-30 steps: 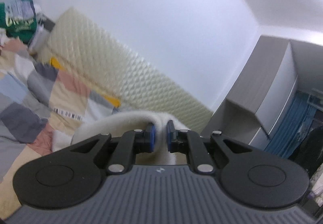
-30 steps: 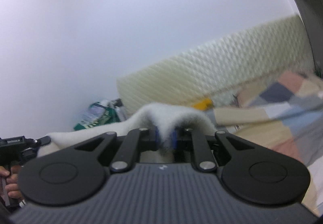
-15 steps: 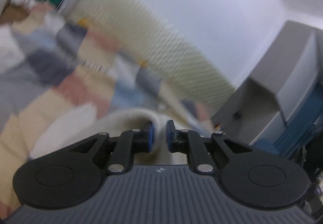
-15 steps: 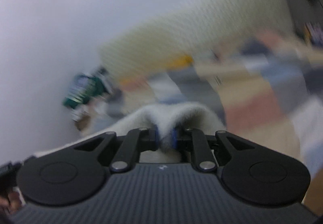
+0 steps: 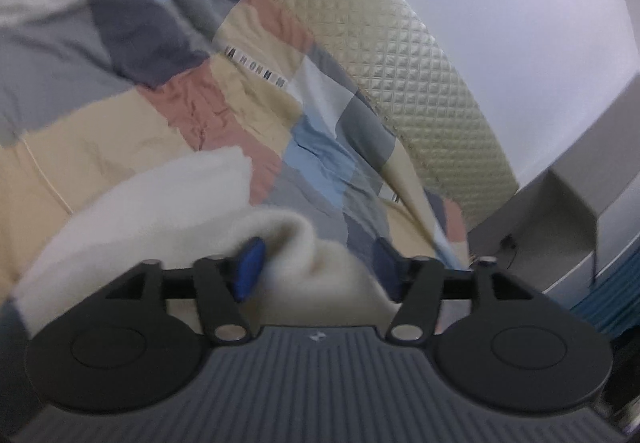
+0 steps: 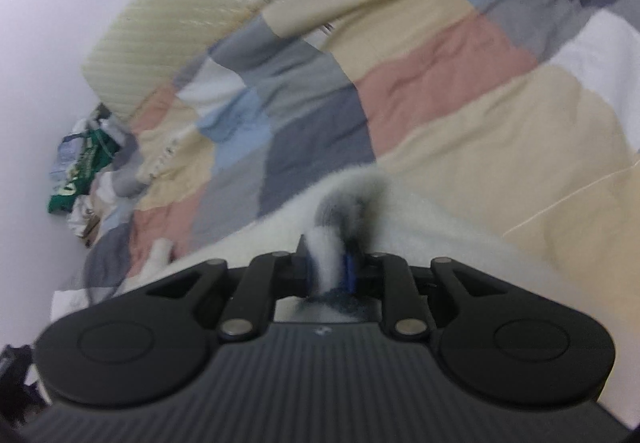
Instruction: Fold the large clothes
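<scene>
A thick white fleecy garment lies on the patchwork bed. In the left wrist view my left gripper is opening: its blue pads stand wide apart, and a loose fold of the garment rests between them without being pressed. In the right wrist view the same white garment spreads under my right gripper. Its jaws are starting to open, but a bunched ridge of the fleece still fills the narrow gap between the pads.
A patchwork quilt in beige, pink, grey and blue covers the bed. A cream quilted headboard runs along the wall. Clothes are piled in the corner. A grey cabinet stands beside the bed.
Both grippers have dropped from up in the air down to the bed, carrying the white garment with them. The left jaws have sprung wide apart; the right jaws have parted slightly.
</scene>
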Action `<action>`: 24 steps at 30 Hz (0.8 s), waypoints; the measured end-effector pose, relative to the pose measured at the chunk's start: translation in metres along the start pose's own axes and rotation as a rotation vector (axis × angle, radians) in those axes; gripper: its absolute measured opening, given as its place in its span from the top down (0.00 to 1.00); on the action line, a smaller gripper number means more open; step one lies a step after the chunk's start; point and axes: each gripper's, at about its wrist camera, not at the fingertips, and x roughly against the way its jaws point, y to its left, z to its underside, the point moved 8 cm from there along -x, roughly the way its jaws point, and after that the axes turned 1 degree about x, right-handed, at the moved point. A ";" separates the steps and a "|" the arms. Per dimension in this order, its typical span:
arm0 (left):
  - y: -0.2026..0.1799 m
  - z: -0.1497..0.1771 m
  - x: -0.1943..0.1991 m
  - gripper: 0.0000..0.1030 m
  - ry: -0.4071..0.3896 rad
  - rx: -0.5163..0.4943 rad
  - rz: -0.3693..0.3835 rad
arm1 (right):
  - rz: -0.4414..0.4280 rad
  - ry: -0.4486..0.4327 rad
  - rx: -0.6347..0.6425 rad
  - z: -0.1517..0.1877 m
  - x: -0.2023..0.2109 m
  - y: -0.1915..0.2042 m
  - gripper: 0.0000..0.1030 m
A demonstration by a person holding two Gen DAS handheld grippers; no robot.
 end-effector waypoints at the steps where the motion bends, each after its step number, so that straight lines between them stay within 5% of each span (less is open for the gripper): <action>1: 0.006 -0.002 -0.006 0.29 0.005 0.019 0.011 | 0.010 0.006 0.000 0.000 -0.007 -0.003 0.78; 6: 0.021 -0.005 -0.021 0.26 0.016 0.037 0.026 | 0.017 0.044 -0.056 0.003 -0.033 -0.021 0.68; 14: 0.007 -0.012 0.012 0.24 -0.044 0.020 0.052 | -0.052 -0.013 0.012 0.000 0.000 0.007 0.24; 19: -0.002 -0.010 0.048 0.24 -0.076 0.021 0.064 | -0.059 -0.117 0.096 0.007 0.058 0.032 0.25; 24: -0.004 -0.001 0.067 0.24 -0.076 0.039 0.058 | -0.155 -0.190 0.118 0.018 0.108 0.059 0.23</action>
